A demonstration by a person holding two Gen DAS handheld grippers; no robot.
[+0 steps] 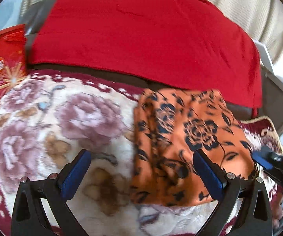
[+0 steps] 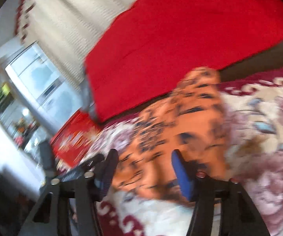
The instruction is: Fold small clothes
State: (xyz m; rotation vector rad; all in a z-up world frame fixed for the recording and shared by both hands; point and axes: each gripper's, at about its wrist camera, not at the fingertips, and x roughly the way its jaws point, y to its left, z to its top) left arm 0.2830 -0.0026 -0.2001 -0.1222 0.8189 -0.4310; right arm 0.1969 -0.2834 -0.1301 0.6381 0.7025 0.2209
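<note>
At the far left in the left wrist view a red printed box (image 1: 1, 66) stands at the edge of a fleecy blanket (image 1: 43, 122) with big mauve flowers. The left gripper (image 1: 141, 175) hangs over this blanket with its jaws spread wide and nothing between the pads; one blue finger (image 1: 76, 175) is above bare blanket, the other above the near edge of the garment. That garment, an orange cloth with dark blue flowers (image 1: 180, 137), lies bunched on the blanket's right half, its far edge near a plain red cloth (image 1: 141, 35) draped over the dark sofa back behind. At the right edge of the same view the right gripper's blue tip (image 1: 261, 160) shows just beside the cloth's right border.

The right wrist view is badly blurred. The right gripper (image 2: 144, 171) stands partly open above the orange cloth (image 2: 180, 122), pads clear of it, gripping nothing.
</note>
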